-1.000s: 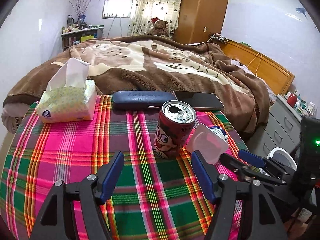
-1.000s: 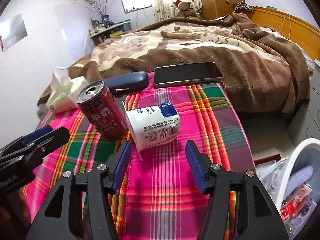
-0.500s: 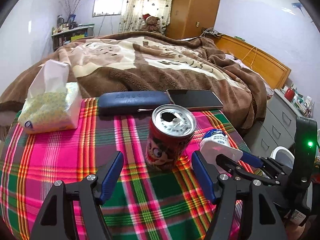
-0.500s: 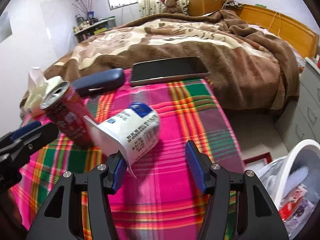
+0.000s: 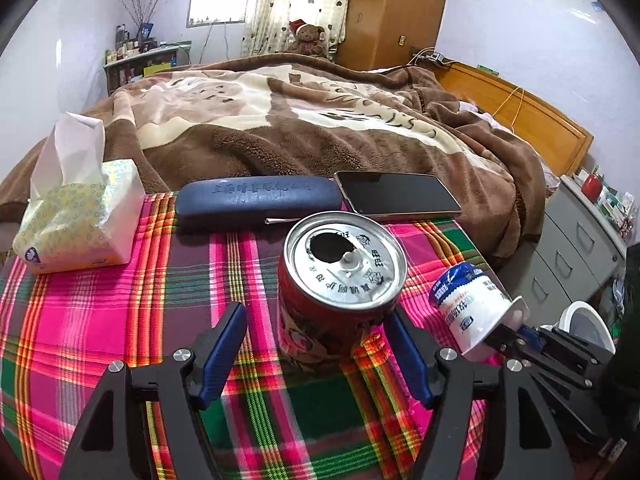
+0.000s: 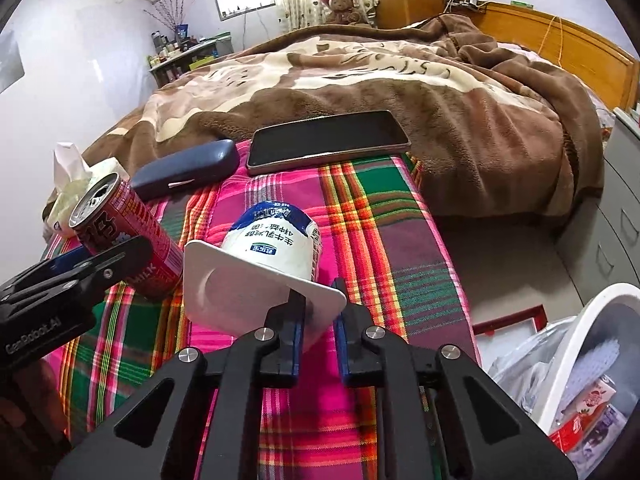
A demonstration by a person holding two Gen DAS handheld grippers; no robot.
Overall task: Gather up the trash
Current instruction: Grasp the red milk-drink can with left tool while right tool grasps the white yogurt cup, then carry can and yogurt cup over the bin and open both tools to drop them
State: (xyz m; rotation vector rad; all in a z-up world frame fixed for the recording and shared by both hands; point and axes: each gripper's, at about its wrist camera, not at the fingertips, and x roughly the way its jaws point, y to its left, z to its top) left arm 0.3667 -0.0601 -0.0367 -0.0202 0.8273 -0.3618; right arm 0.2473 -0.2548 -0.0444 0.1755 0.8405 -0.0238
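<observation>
A red drink can (image 5: pixel 340 276) with an open top stands upright on the plaid tablecloth (image 5: pixel 100 320). It sits between the fingers of my left gripper (image 5: pixel 316 348), which is open, with a clear gap on the left side. A white yogurt cup (image 6: pixel 272 248) with a blue label lies tilted, its base pointing away. My right gripper (image 6: pixel 320 312) is closing its jaws, and the pads pinch the cup's wide white rim. The left wrist view shows the same cup (image 5: pixel 468 308) held at the right. The can (image 6: pixel 124 232) appears left of the cup, behind a left gripper finger (image 6: pixel 80 264).
A tissue pack (image 5: pixel 76 220), a dark blue glasses case (image 5: pixel 256 200) and a phone (image 5: pixel 400 196) lie along the table's far edge, against the bed's brown blanket (image 5: pixel 300 120). A white bin (image 6: pixel 580 360) holding packaging stands on the floor at the right, near grey drawers (image 5: pixel 580 248).
My left gripper moved forward, so the can now stands between its fingers. My right gripper went from wide open to closed on the yogurt cup's rim, and the cup tipped base-away.
</observation>
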